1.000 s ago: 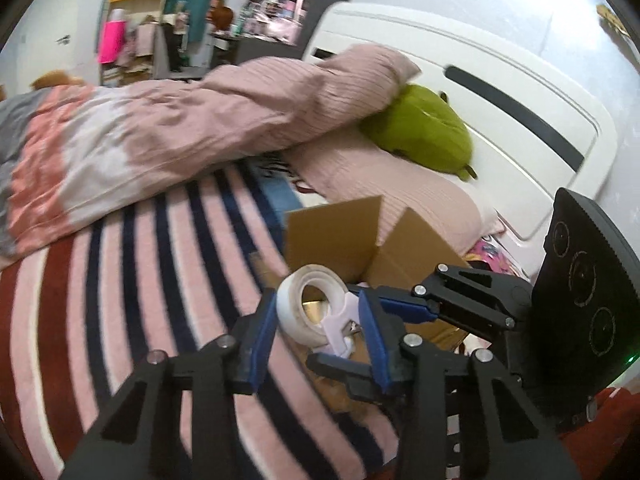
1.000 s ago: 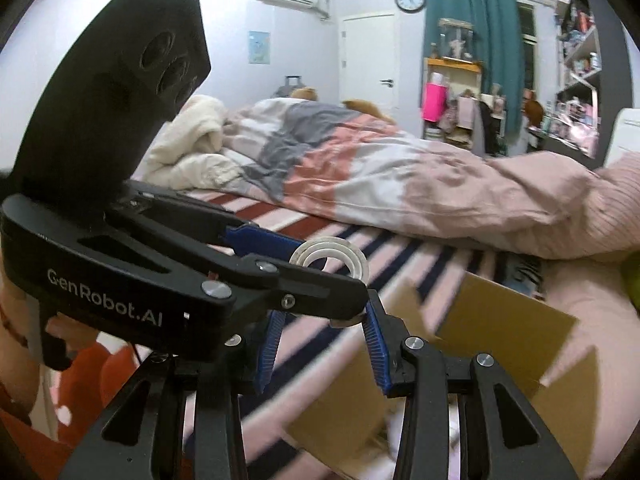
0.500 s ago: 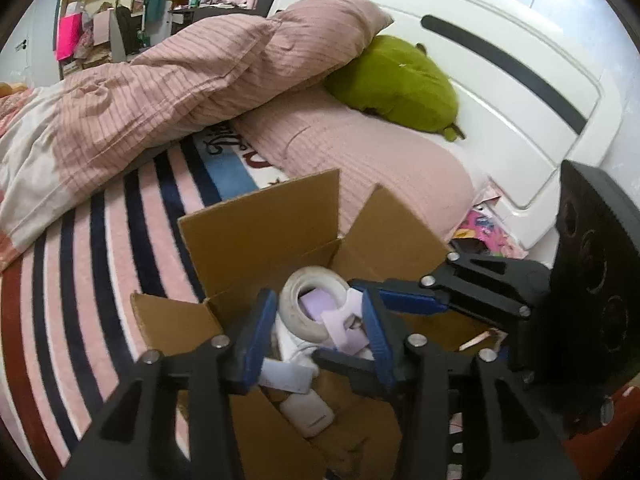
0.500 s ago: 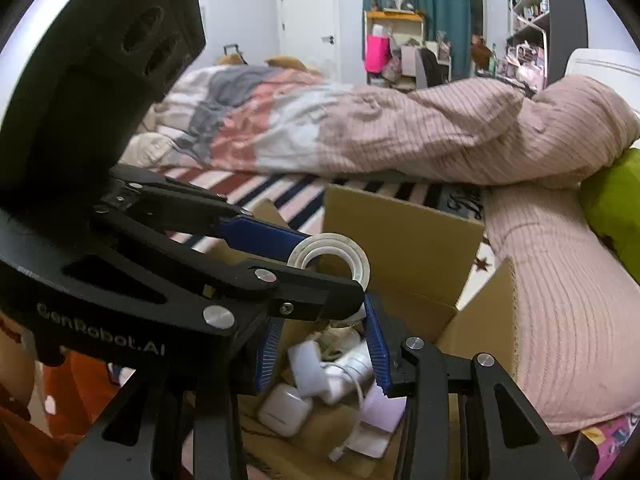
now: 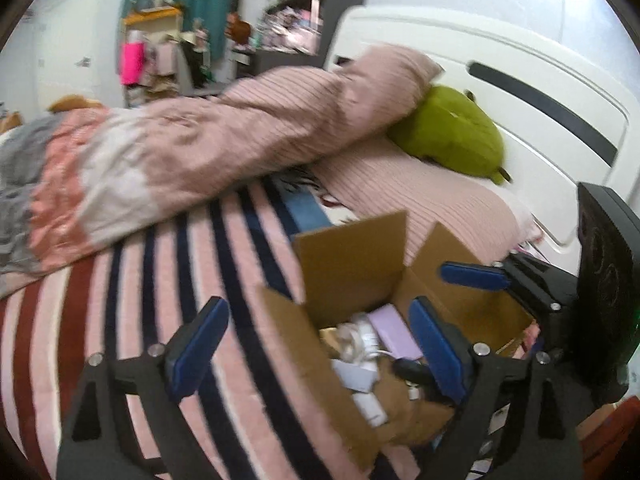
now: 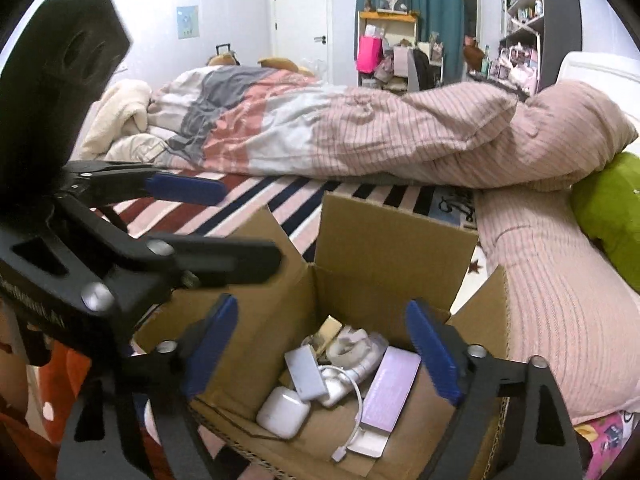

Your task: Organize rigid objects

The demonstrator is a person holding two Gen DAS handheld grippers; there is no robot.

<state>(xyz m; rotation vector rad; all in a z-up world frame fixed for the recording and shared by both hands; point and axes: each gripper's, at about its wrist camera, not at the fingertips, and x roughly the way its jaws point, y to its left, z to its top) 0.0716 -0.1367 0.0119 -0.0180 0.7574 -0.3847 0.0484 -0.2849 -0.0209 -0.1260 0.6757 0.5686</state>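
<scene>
An open cardboard box (image 6: pixel 394 248) stands on the striped bed cover. A white tape roll on its dispenser (image 6: pixel 349 346) lies inside, free of both grippers. In the left wrist view the tape roll (image 5: pixel 357 336) lies in the box (image 5: pixel 352 264) too. My right gripper (image 6: pixel 322 348) hangs over the box, its jaws opening wide with nothing gripped. My left gripper (image 5: pixel 316 344) is over the box's near left corner, jaws also opening and empty. The right gripper's blue pad (image 5: pixel 472 276) shows beside it.
In the box lie a white earbud case (image 6: pixel 282 410), a purple flat pack (image 6: pixel 390 390), a white charger block (image 6: pixel 306 372) and a cable. A rumpled pink duvet (image 6: pixel 400 136), a pillow (image 6: pixel 560 312) and a green plush (image 5: pixel 452 132) lie behind. The white headboard (image 5: pixel 520 92) is at the right.
Both grippers held the tape roll between them; both have opened wide and the roll now lies in the box. The left gripper has swung back toward the left.
</scene>
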